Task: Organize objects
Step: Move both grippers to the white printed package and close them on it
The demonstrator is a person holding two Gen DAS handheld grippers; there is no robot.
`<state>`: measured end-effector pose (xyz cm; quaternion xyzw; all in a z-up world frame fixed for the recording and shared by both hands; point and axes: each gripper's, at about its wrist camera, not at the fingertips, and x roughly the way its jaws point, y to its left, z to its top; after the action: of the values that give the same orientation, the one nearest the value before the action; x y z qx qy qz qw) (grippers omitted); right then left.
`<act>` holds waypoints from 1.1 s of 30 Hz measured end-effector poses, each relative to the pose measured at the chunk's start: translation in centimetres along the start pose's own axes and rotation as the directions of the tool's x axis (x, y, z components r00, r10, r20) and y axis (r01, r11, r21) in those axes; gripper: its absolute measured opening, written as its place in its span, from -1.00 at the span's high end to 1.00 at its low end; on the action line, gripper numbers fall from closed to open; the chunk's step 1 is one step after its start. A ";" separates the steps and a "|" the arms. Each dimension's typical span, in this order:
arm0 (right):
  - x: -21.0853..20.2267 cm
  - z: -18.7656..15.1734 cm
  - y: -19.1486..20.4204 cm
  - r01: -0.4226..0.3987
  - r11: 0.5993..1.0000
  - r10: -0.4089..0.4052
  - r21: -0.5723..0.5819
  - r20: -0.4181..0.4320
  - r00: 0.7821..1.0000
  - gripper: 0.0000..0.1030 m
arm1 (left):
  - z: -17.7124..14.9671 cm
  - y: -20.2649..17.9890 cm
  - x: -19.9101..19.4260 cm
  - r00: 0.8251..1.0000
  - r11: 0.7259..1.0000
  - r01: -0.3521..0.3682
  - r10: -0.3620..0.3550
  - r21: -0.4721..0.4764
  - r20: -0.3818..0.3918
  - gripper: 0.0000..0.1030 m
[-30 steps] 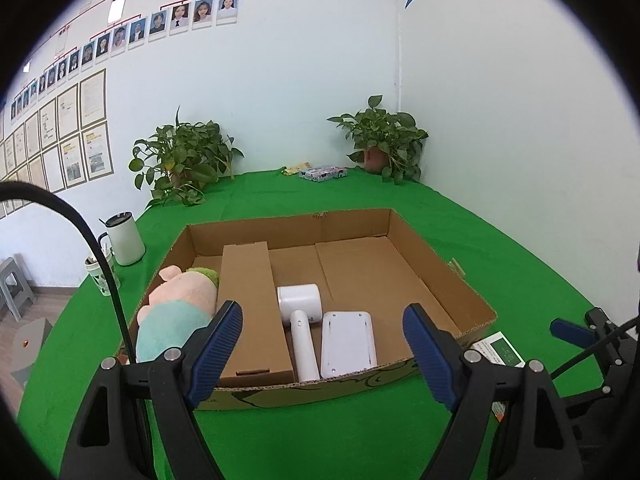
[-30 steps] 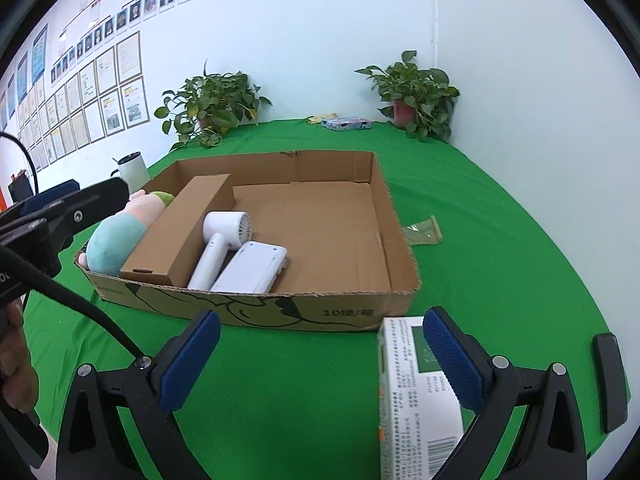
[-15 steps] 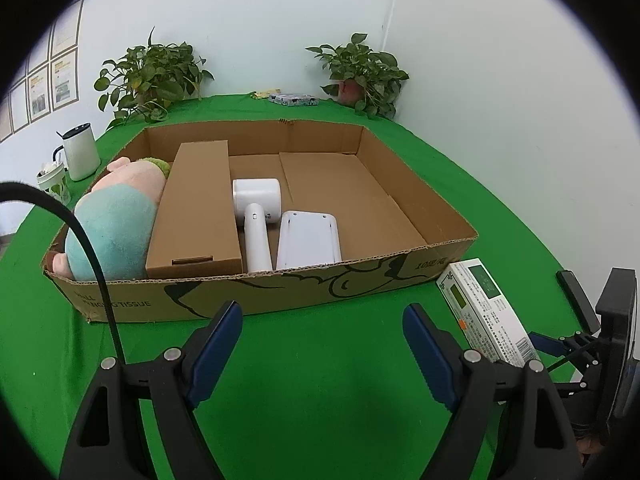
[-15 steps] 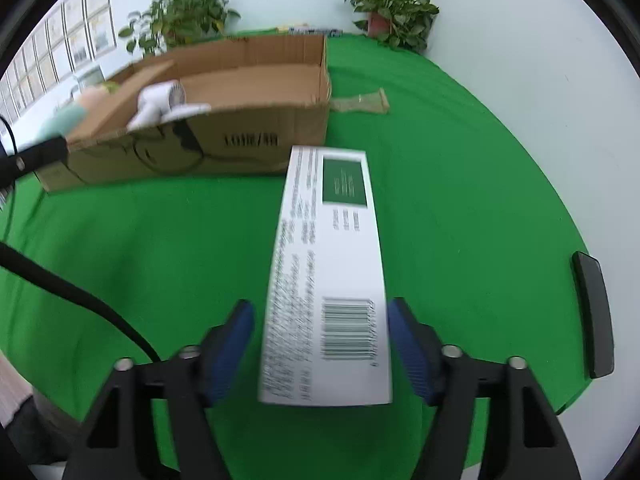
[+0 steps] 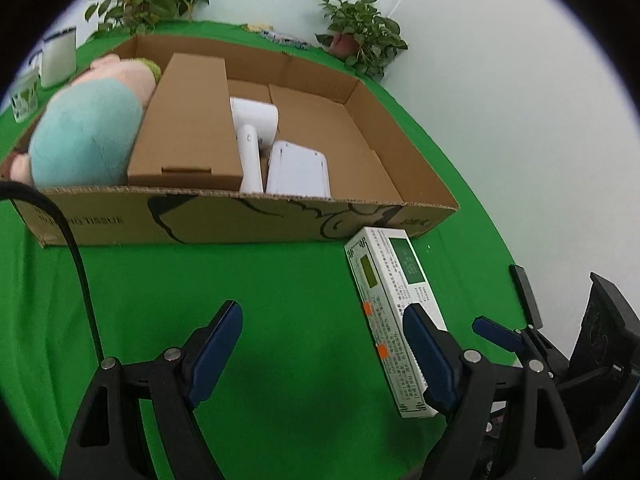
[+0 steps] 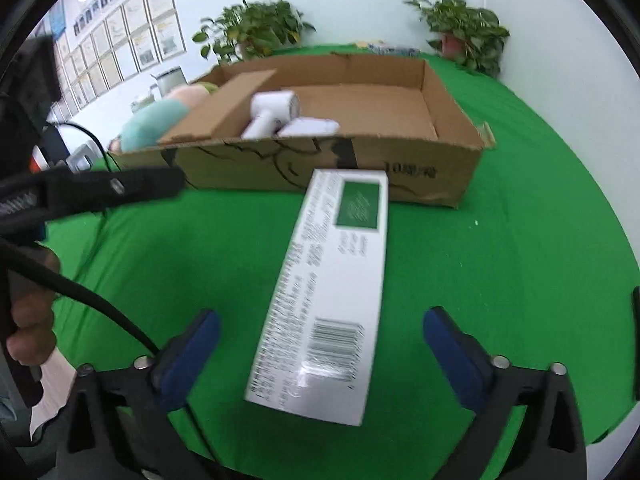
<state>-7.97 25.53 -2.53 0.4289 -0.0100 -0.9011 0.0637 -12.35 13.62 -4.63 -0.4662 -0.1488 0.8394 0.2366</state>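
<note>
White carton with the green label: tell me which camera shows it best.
The right wrist view: the white carton lies whole and central, barcode nearest, though slightly blurred. The left wrist view shows it off to the right, its near end partly hidden by a finger.

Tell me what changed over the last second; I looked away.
The right gripper swung over the white carton, narrowed around it half a second ago, and is open again. The carton lies on the cloth. The left gripper dropped lower, open. The tray contents stayed put.
</note>
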 end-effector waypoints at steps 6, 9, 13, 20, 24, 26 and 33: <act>-0.6 -0.3 -0.8 0.003 1.000 -0.003 0.015 -0.020 1.000 -0.98 | 0.4 -0.2 3.9 0.972 0.975 0.198 -0.209 -0.104 -0.110 -0.60; -0.1 -0.6 -0.6 0.006 1.000 -0.005 0.017 -0.050 0.999 -0.98 | 0.5 -1.4 5.8 0.953 0.963 0.248 -0.262 -0.105 -0.153 -0.60; 0.8 -1.2 0.1 0.025 1.000 -0.025 -0.001 -0.072 0.997 -0.78 | 0.3 -2.5 7.5 0.938 0.956 0.271 -0.288 -0.110 -0.195 -0.58; 2.2 -1.4 0.5 0.048 0.999 -0.049 -0.017 -0.098 0.994 -0.18 | -0.9 -3.4 9.0 0.929 0.956 0.269 -0.289 -0.114 -0.230 -0.52; 2.0 -1.5 0.3 -0.011 0.999 0.015 0.043 -0.092 0.996 -0.17 | -1.4 -3.6 8.8 0.938 0.960 0.258 -0.276 -0.110 -0.211 -0.41; 1.9 -1.5 0.1 -0.025 0.997 0.031 0.071 -0.090 0.995 -0.17 | -1.6 -3.6 8.7 0.945 0.966 0.233 -0.252 -0.111 -0.210 -0.23; 1.3 -1.3 1.1 -0.023 0.997 0.028 0.069 -0.074 0.997 -0.17 | -2.4 -3.6 7.7 0.955 0.971 0.210 -0.228 -0.113 -0.189 -0.05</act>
<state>-7.69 24.28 -4.31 0.4643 -0.0439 -0.8825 0.0607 -12.82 20.88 -9.66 -0.5396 -0.2133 0.7488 0.3205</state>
